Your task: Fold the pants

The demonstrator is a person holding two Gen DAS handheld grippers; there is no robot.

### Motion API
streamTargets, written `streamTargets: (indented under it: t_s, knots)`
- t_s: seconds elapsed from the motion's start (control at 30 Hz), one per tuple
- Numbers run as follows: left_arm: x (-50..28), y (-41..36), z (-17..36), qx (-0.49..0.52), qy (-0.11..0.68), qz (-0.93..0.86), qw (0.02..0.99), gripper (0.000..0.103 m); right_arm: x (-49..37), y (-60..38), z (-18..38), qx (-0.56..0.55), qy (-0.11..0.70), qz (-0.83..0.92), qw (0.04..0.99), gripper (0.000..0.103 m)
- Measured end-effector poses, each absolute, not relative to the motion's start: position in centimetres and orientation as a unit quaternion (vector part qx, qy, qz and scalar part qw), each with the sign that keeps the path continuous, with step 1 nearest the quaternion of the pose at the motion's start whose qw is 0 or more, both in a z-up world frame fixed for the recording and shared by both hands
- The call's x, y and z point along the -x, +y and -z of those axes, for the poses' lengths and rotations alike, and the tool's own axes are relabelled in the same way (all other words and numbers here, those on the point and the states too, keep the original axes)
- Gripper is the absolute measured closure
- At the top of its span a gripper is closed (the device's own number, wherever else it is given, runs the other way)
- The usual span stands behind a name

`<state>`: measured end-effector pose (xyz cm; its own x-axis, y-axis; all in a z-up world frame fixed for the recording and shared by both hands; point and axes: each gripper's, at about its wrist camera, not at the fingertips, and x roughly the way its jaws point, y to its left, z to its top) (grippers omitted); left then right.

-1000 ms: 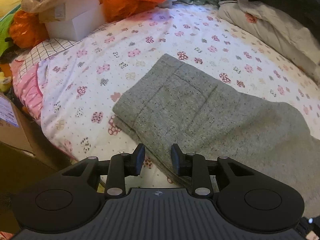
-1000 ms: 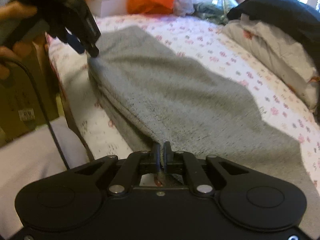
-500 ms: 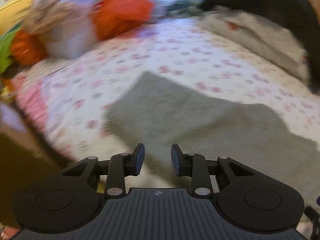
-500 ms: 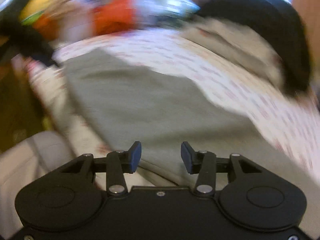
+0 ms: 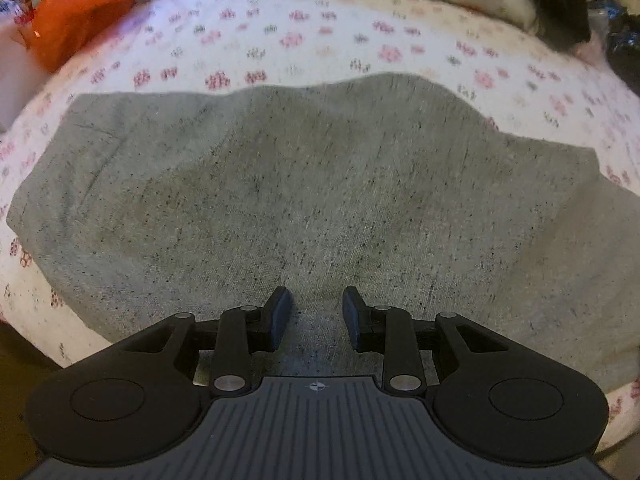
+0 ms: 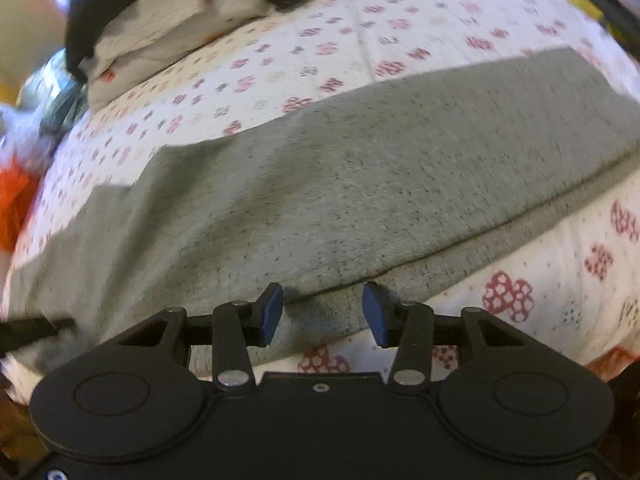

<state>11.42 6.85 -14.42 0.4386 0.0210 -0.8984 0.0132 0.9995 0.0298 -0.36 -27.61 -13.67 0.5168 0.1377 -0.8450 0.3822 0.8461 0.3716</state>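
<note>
A: Left wrist view: the grey pants (image 5: 320,184) lie flat across a flowered bedsheet (image 5: 304,28). The left gripper (image 5: 316,314) hangs over their near edge, fingers apart, holding nothing.

B: And the right gripper (image 6: 322,316)?

A: Also spread and empty, over the layered near edge. For a neat fold, I'd pinch every layer together and lift both sides evenly.

B: Anything unclear?

A: Yes. Both ends run out of frame, blur softens the edges, and the layer count is hard to tell.
</note>
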Motion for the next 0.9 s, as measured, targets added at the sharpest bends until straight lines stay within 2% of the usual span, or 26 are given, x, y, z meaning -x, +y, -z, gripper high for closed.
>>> streamTargets:
  t_s: [0.1, 0.17, 0.2, 0.23, 0.3, 0.4, 0.47, 0.6, 0.67, 0.73, 0.8, 0.9]
  knots:
    - [-11.0, 6.5, 14.5, -0.029, 0.527, -0.002, 0.849, 0.073, -0.1, -28.4, 14.1, -0.306, 0.473, 0.080, 0.822, 0.047]
    - [-11.0, 6.5, 14.4, -0.022, 0.530, -0.004, 0.848, 0.074, -0.2, -29.0, 14.4, -0.330, 0.462, 0.090, 0.818, 0.054]
    - [-11.1, 6.6, 14.3, -0.018, 0.531, -0.004, 0.847, 0.074, -0.3, -29.2, 14.5, -0.337, 0.457, 0.096, 0.818, 0.087]
    - [-11.3, 6.8, 14.0, -0.015, 0.533, -0.004, 0.846, 0.074, -0.3, -29.4, 14.5, -0.342, 0.454, 0.100, 0.817, 0.094]
    - [-11.3, 7.1, 13.5, -0.011, 0.529, -0.005, 0.849, 0.073, 0.0, -29.6, 14.0, -0.334, 0.452, 0.097, 0.822, 0.095]
    - [-11.7, 6.7, 13.4, -0.014, 0.526, -0.004, 0.850, 0.073, 1.2, -29.0, 12.2, -0.264, 0.453, 0.092, 0.846, 0.095]
    - [-11.7, 6.3, 14.2, -0.026, 0.529, -0.005, 0.848, 0.072, 1.2, -28.9, 12.8, -0.258, 0.471, 0.089, 0.839, 0.095]
    - [-11.1, 5.8, 14.3, -0.046, 0.521, -0.002, 0.852, 0.071, 0.9, -28.7, 13.3, -0.244, 0.501, 0.072, 0.827, 0.084]
    - [-11.0, 6.1, 14.3, -0.038, 0.520, -0.003, 0.853, 0.071, 1.8, -29.3, 11.8, -0.235, 0.490, 0.070, 0.837, 0.072]
    - [-11.0, 6.2, 14.2, -0.030, 0.521, -0.006, 0.853, 0.071, 2.8, -30.7, 10.4, -0.224, 0.462, 0.103, 0.852, 0.048]
    - [-10.9, 6.2, 14.2, -0.031, 0.520, -0.006, 0.854, 0.071, 3.3, -32.7, 10.1, -0.222, 0.444, 0.151, 0.855, 0.031]
    - [-10.8, 6.3, 14.2, -0.030, 0.518, -0.006, 0.855, 0.070, 2.8, -36.6, 11.5, -0.201, 0.444, 0.230, 0.842, 0.030]
